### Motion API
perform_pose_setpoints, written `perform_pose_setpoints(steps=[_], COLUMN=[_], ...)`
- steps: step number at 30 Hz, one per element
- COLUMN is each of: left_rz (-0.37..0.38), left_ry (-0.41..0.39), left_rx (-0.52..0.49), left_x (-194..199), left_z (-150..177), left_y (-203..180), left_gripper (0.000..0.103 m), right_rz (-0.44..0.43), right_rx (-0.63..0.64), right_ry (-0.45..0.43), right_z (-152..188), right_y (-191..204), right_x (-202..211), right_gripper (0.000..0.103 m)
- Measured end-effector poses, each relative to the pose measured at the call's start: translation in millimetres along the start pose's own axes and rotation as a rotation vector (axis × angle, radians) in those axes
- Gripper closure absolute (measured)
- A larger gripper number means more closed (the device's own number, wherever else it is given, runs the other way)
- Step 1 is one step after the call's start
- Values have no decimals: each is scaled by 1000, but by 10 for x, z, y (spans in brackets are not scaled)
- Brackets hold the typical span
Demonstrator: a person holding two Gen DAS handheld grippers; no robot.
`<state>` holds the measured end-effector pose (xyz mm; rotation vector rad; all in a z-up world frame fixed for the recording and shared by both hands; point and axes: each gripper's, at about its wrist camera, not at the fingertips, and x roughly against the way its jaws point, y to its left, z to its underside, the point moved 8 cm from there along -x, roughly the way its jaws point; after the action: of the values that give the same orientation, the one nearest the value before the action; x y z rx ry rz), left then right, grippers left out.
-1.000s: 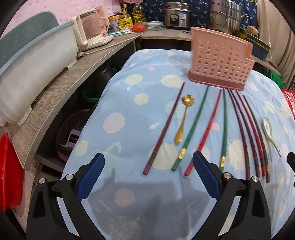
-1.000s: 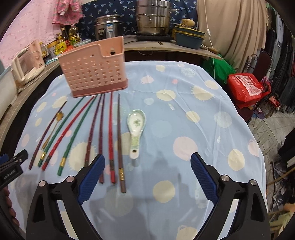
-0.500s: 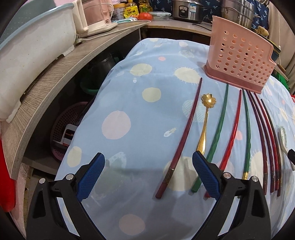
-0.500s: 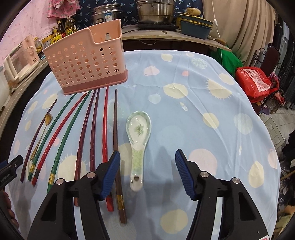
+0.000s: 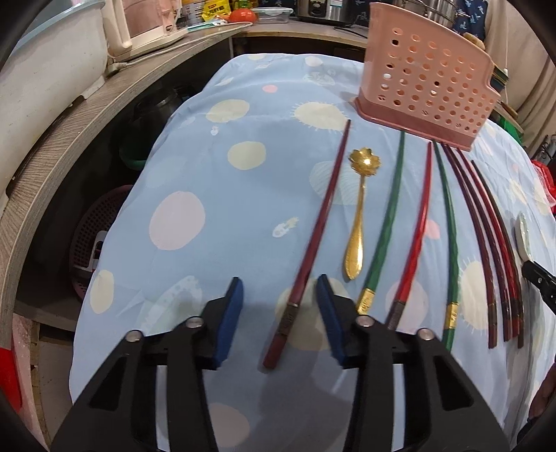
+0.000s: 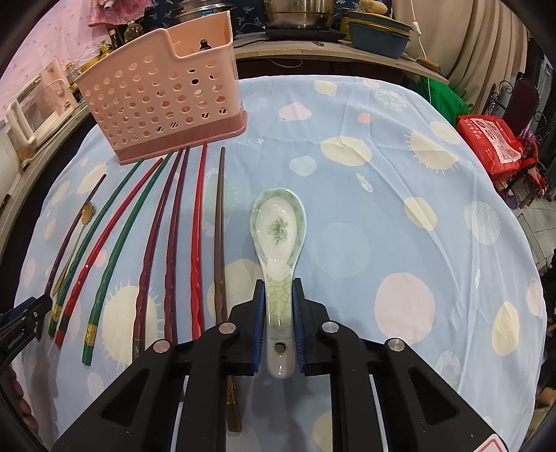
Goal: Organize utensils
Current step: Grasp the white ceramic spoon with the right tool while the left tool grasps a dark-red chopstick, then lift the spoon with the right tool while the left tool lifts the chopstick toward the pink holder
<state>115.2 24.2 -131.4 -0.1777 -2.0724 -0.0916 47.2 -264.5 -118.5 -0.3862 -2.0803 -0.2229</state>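
Note:
On the spotted blue cloth, several chopsticks lie side by side before a pink perforated holder (image 5: pixel 427 80) (image 6: pixel 160 101). My left gripper (image 5: pixel 279 283) hangs low over the thick end of the leftmost dark red chopstick (image 5: pixel 323 215). Its jaws are closing with that chopstick between them, and the pads stand clear of it. A gold flower spoon (image 5: pixel 359 215) lies just to its right. My right gripper (image 6: pixel 278 281) is closing on the handle of the green-white ceramic spoon (image 6: pixel 278 226), which lies flat, and both pads press its sides.
A grey wooden counter (image 5: pixel 69 139) with a white tub (image 5: pixel 45 69) runs along the table's left side. Pots (image 6: pixel 299 14) stand on the back counter. A red bag (image 6: pixel 493 139) sits beyond the table's right edge. The cloth right of the ceramic spoon is bare.
Both grippers came down toward the table. The left jaws narrowed around the dark red chopstick's end. The right jaws went from wide apart to gripping the ceramic spoon's handle.

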Motion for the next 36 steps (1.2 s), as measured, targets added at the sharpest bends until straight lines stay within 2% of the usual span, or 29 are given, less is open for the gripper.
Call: perform_pose_setpoints(steps=[2,4,6,18,26,27,28,32,36], left_rz=[19,37,56,106,132,136,139,146,147], left_ry=[7,13,17,0,-75,-86,-98,-140,-157], left_rx=[-1,-5,-3,21,13,13,14,9,0], left_x=[34,67,104,411,816,875,931,1119,1186], left_z=[41,87,129,260,122,94,70,-45,-113], left_y=[-34,-61,-80,-55,-80,-86,-91,-116,-153], left_gripper=[77,90,91,96,96,96,96,96,96], right_rz=[-4,-8,-12,-46,-70,-74,-75,-76,-80], right_rx=[-1,-3,-6,3,11,11,11,15,-6], right_ry=[-1,-5,-8,-28,-86,-96,-106,-146,-146], right_z=[17,36,60,246,149,122,96,-28,-40], right_y=[-10,-22,-39,-59,-41,-41,-40,-43,-111], right_x=[20,49,86,381,710,751,785,907,879], right_gripper=[89,89,89,90,91,93,102,102,102])
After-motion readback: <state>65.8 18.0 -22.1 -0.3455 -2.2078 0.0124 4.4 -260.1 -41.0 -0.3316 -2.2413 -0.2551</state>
